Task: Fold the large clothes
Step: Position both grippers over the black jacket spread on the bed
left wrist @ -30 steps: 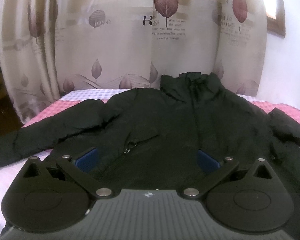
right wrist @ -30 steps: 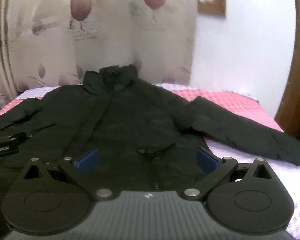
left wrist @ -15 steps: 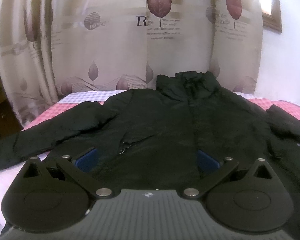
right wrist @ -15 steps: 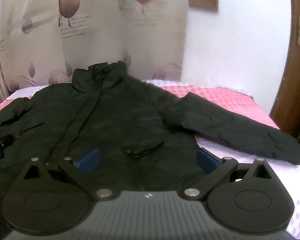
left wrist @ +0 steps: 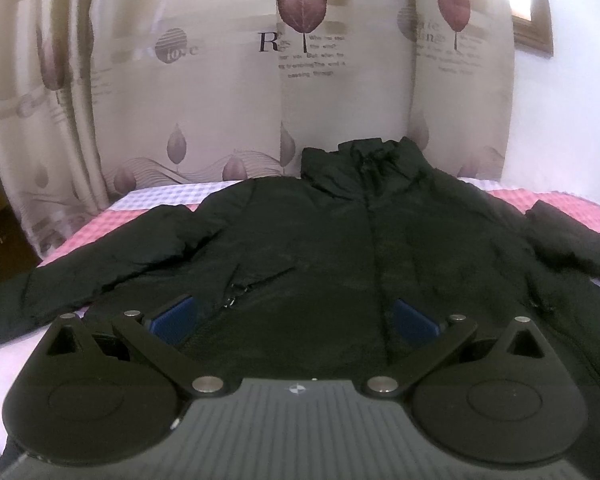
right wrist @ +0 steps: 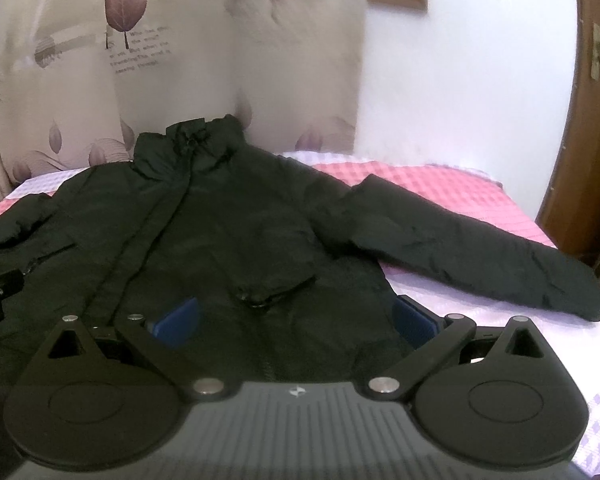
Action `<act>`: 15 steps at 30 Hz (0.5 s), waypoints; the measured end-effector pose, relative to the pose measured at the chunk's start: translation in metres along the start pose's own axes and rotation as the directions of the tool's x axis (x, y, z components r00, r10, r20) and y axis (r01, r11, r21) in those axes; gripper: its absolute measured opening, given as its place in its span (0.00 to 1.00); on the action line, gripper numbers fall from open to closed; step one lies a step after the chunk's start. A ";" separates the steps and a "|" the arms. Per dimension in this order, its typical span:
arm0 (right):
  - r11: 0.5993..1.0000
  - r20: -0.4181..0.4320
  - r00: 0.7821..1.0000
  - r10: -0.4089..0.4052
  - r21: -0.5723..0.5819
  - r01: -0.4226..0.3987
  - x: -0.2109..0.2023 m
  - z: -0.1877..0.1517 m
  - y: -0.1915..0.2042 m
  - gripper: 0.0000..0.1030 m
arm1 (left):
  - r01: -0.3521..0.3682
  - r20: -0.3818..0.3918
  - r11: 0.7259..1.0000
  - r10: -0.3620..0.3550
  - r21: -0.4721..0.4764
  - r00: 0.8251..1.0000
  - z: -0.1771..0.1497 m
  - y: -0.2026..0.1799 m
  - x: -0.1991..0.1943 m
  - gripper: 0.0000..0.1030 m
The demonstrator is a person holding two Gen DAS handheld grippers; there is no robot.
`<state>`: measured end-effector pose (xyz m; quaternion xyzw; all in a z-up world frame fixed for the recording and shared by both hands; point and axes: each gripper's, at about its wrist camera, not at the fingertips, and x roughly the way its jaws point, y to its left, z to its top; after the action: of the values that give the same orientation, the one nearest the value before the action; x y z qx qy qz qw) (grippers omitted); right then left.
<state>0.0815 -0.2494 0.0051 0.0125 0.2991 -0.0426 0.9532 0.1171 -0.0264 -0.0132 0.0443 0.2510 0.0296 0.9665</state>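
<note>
Fingers (left wrist: 172, 318) of both the left gripper (left wrist: 294, 320) and right gripper (right wrist: 294, 320) are hanging spread and empty over the near hem of the jacket (right wrist: 228, 232), lying flat on the bed (right wrist: 440, 184), so each sleeve (right wrist: 480, 256) probably wants pinching near its cuff.

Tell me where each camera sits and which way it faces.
Left wrist: on the left hand-held gripper, open, facing the black jacket, its left sleeve and the curtain.
Right wrist: on the right hand-held gripper, open, facing the jacket's right sleeve and the door.
Both share the jacket, bed and curtain.
</note>
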 end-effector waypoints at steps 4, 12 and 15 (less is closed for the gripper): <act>1.000 0.000 1.000 -0.004 0.002 0.004 0.001 -0.001 -0.002 1.00 | -0.001 -0.006 1.000 0.001 -0.002 1.000 -0.003 -0.003 0.000 1.00; 1.000 -0.003 1.000 -0.013 0.002 0.013 0.004 -0.003 -0.004 1.00 | 0.003 -0.014 1.000 -0.003 -0.004 1.000 -0.003 -0.006 0.002 1.00; 1.000 -0.007 1.000 -0.013 0.006 0.013 0.005 -0.004 -0.006 1.00 | 0.005 -0.024 1.000 -0.006 -0.008 1.000 -0.003 -0.005 0.003 1.00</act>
<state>0.0831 -0.2553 -0.0014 0.0136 0.3025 -0.0495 0.9518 0.1181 -0.0307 -0.0179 0.0392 0.2626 0.0285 0.9637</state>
